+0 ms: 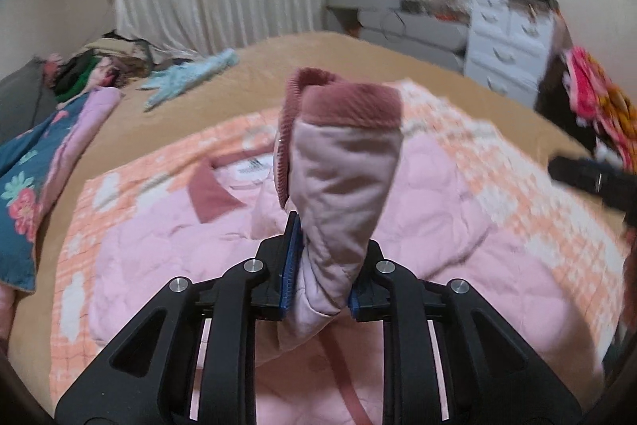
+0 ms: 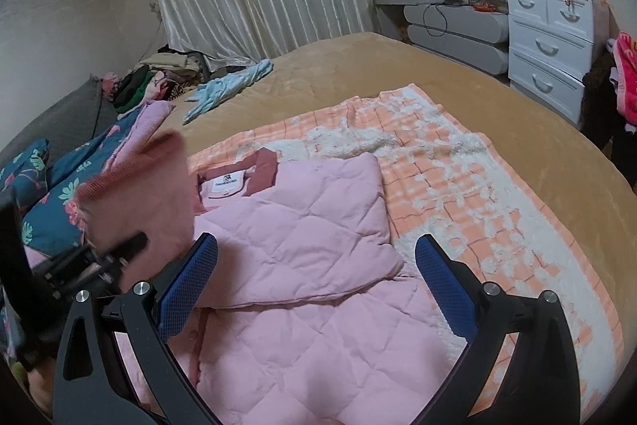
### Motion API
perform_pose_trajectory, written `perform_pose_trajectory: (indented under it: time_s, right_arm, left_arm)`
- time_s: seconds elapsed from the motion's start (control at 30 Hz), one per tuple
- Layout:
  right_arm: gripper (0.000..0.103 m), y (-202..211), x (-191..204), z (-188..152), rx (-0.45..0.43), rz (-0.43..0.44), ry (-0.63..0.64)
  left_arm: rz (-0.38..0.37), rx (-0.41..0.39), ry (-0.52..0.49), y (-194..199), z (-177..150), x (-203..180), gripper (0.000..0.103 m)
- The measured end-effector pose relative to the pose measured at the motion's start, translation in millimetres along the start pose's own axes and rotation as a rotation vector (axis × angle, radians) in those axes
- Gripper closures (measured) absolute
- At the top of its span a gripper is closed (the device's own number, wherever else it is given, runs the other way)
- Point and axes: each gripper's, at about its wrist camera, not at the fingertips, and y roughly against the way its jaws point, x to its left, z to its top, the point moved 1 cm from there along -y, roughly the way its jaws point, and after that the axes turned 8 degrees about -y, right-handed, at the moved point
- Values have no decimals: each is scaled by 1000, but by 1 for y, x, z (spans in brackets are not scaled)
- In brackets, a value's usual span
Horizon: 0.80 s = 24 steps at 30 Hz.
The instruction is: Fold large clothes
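A pink quilted jacket [image 2: 310,226] lies partly folded on an orange-and-white checked blanket [image 2: 458,166], its dark pink collar [image 2: 264,170] toward the far side. My left gripper [image 1: 322,277] is shut on one sleeve [image 1: 342,166], which stands up from the jaws with its ribbed dark pink cuff [image 1: 350,102] on top. In the right wrist view that sleeve [image 2: 139,194] is a blur at the left, above the left gripper [image 2: 99,257]. My right gripper [image 2: 314,281] hangs open over the jacket's folded front, nothing between its blue pads [image 2: 191,281].
The blanket lies on a tan bed cover [image 2: 398,66]. A teal floral quilt [image 2: 51,194] sits at the left edge. A light blue garment [image 2: 227,86] and a pile of clothes [image 2: 159,74] lie farther back. White drawers [image 2: 549,38] and a grey dressing table [image 2: 458,18] stand beyond the bed.
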Motion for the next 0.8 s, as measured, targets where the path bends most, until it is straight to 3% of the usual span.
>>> perform_pose_trajectory:
  time_s: [0.2, 0.27, 0.37, 0.47, 0.63, 0.8]
  right_arm:
    - [4, -7, -10, -2, 16, -10, -27]
    - [4, -7, -11, -3, 22, -10, -24]
    - [4, -8, -12, -4, 25, -16, -21]
    - [4, -10, -13, -6, 33, -17, -28]
    - [4, -15, -10, -13, 62, -4, -37]
    - [4, -27, 4, -27, 106, -1, -12]
  left_arm:
    - [-44, 98, -105, -29, -17, -28, 79]
    - [-48, 127, -140, -34, -22, -35, 60]
    - [-73, 180, -201, -37, -35, -46, 52]
    - [-101, 210, -242, -32, -46, -51, 31]
    - [-164, 235, -198, -12, -60, -35, 21]
    - [-116, 224, -86, 3, -61, 13, 13]
